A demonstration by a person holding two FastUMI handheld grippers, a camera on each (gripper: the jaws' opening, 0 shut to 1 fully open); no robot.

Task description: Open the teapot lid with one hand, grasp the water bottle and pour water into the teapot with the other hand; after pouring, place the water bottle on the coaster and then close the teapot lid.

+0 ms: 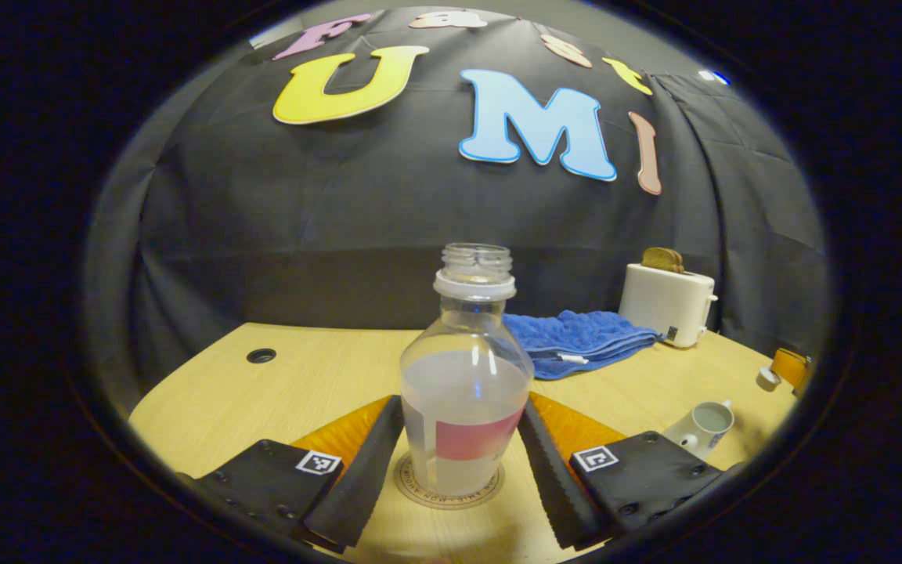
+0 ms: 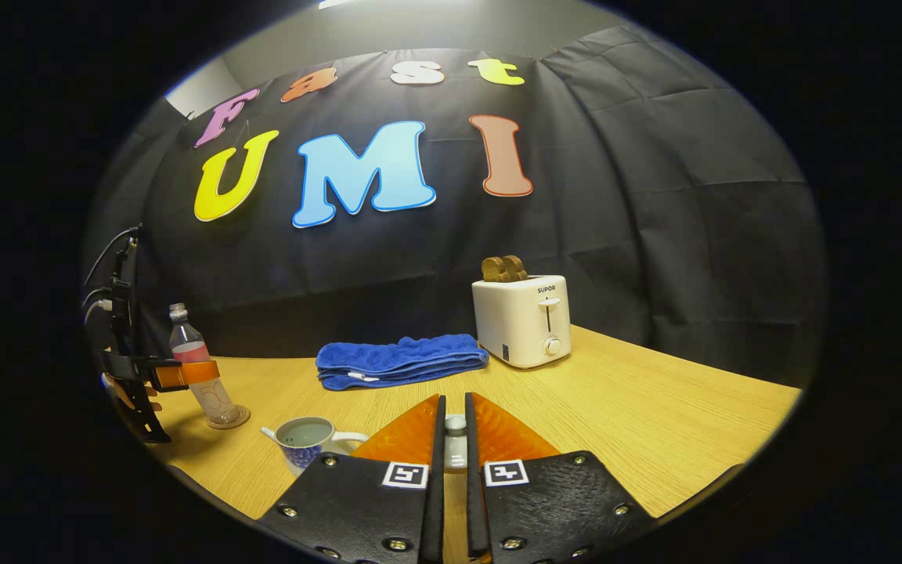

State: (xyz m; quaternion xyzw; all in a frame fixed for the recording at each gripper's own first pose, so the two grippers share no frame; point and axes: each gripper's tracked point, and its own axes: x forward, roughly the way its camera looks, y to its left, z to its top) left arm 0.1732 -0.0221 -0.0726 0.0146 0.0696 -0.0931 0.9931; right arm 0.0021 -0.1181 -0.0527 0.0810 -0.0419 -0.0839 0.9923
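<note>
The clear water bottle (image 1: 467,392), uncapped and about half full, stands upright on the round coaster (image 1: 449,492). My left gripper (image 1: 463,403) has a finger against each side of it. In the right gripper view the same bottle (image 2: 189,345) shows at far left with the left gripper (image 2: 185,374) around its middle. The white teapot (image 2: 306,440) stands lidless with water inside, just left of my right gripper (image 2: 455,398). That gripper is shut on the small teapot lid (image 2: 456,442). The left gripper view has the teapot (image 1: 701,427) at lower right.
A folded blue towel (image 2: 400,360) lies at the back of the wooden table (image 2: 654,423). Beside it stands a white toaster (image 2: 523,319) with bread in its slots. A cable hole (image 1: 261,356) sits at the table's far left.
</note>
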